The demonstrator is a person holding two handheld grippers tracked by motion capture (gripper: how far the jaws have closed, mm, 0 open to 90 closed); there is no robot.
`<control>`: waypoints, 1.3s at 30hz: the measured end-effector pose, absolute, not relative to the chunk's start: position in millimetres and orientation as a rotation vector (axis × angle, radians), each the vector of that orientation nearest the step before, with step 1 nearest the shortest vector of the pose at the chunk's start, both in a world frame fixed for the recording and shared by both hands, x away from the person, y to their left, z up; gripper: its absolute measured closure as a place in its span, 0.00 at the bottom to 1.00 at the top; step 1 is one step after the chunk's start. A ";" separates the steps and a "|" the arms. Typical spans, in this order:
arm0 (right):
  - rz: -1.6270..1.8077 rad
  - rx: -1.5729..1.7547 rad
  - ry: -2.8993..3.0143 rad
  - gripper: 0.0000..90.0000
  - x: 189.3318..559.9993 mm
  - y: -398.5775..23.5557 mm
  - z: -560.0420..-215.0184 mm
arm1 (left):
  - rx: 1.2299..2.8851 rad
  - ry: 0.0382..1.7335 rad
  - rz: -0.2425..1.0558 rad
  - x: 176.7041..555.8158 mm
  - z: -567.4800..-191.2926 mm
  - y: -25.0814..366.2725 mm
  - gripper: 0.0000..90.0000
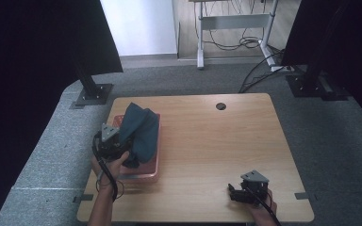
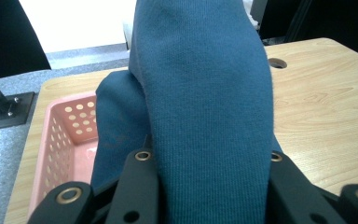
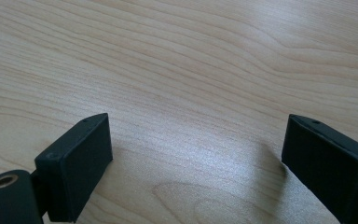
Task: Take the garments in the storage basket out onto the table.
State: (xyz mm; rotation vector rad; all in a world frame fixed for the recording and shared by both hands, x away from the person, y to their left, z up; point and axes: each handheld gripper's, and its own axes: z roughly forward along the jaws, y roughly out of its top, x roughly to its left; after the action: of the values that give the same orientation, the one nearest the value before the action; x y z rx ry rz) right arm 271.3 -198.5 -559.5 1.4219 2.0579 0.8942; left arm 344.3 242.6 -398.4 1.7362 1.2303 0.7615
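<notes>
Left gripper: the black two-jaw left gripper, held in the person's left hand, is clamped on a dark teal knitted cloth; in the left gripper view the jaws press the fabric from both sides.
Cloth: it rises in a tall fold above the jaws, and its lower part hangs into a pink perforated plastic basket.
Basket: it sits on the left part of a light wooden table, near the table's front left corner; the left gripper view shows its holed wall just left of the cloth.
Right gripper: the black right gripper is low over the table near its front right edge, jaws spread wide with only bare wood grain between them.
Table detail: a round dark hole lies near the far edge.
Surroundings: grey carpet surrounds the table.
</notes>
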 end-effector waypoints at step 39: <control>0.895 1.422 2.058 0.09 271.3 -198.6 -559.5 | 1.748 1.177 0.765 347.7 -380.6 222.9 0.79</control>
State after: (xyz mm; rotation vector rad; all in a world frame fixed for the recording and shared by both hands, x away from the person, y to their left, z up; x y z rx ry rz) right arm 271.3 -198.6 -559.5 1.4219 2.0579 0.8948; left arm 347.7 222.9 -380.6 1.7485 1.1774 0.7650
